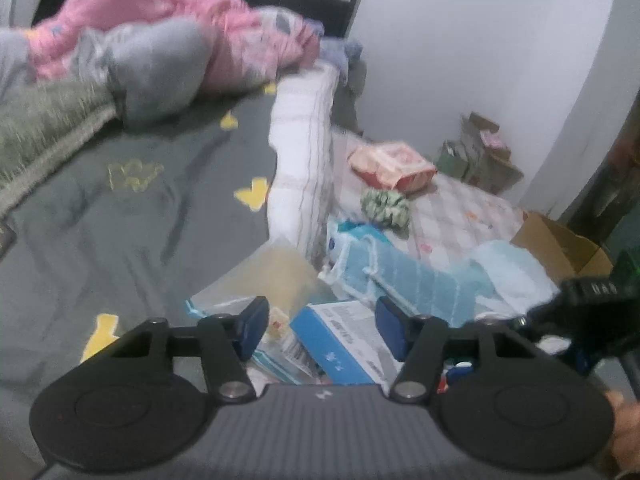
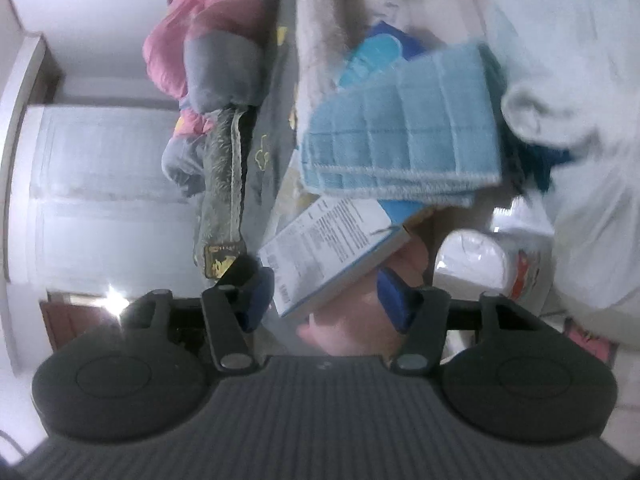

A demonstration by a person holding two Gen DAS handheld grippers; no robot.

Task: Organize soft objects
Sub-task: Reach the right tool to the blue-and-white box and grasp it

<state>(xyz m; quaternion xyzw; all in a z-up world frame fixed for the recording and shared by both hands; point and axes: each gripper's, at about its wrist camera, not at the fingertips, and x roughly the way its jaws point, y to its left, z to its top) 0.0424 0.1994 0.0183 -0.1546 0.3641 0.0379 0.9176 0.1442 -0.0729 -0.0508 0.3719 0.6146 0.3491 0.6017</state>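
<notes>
My left tongs [image 1: 322, 330] and right tongs [image 2: 326, 300] both stand open, gripping nothing. The folded light-blue quilted microfibre cloth [image 1: 404, 280] lies on the cluttered mattress beside the bed, ahead of the left tongs and slightly to their right. In the right view it [image 2: 404, 136] sits well ahead of the tongs, above the blue-and-white printed cardboard box [image 2: 328, 256], which reaches between the open fingers. My judgement: advance past the box, straddle all folded layers at one edge, then close, so the stack lifts intact.
</notes>
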